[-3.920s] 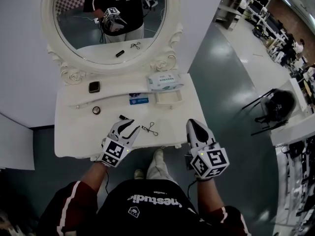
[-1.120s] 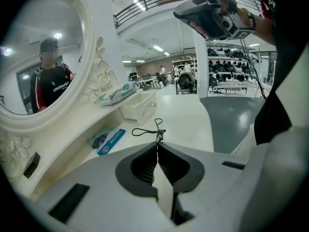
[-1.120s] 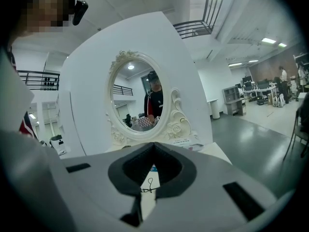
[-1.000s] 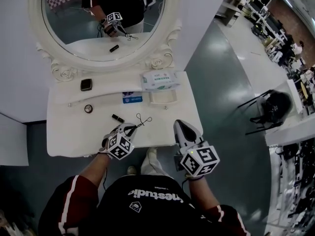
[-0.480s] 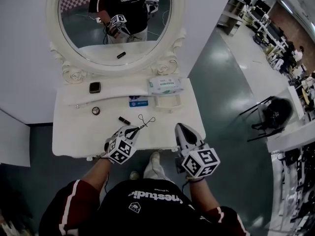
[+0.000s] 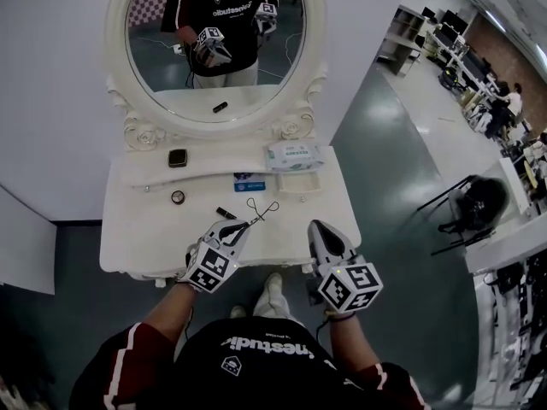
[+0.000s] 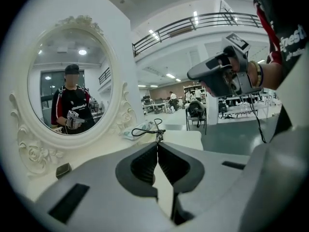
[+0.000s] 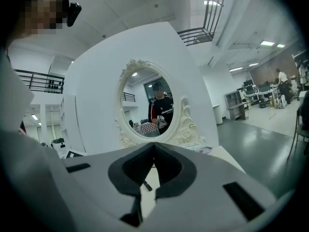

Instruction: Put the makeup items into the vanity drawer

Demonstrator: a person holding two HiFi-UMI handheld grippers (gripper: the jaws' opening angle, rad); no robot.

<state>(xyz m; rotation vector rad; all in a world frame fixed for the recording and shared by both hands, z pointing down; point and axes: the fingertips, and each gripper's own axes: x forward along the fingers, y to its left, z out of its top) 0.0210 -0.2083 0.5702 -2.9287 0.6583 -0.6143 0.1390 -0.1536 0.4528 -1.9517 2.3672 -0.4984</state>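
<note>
My left gripper (image 6: 245, 225) is shut on the handle end of a black eyelash curler (image 6: 263, 209), which hangs in the air above the white vanity top (image 6: 137, 237). In the left gripper view the curler (image 7: 147, 129) sticks out past the closed tips, with its loops toward the mirror. My right gripper (image 6: 317, 225) hovers over the table's right front, jaws together and empty. A small black lipstick (image 6: 226, 213) lies just left of the curler and shows low between the right gripper's jaws (image 8: 147, 185). The little drawer (image 6: 301, 183) stands pulled out under the wipes.
On the raised shelf are a dark square compact (image 6: 177, 158), a wipes pack (image 6: 293, 155) and a blue card (image 6: 249, 186). A round dark jar (image 6: 178, 197) sits on the left of the top. The oval mirror (image 6: 218, 41) rises behind.
The curler lay on the table beside my open left gripper; now that gripper is shut on it and has lifted it up and toward the mirror. My right gripper drifted slightly.
</note>
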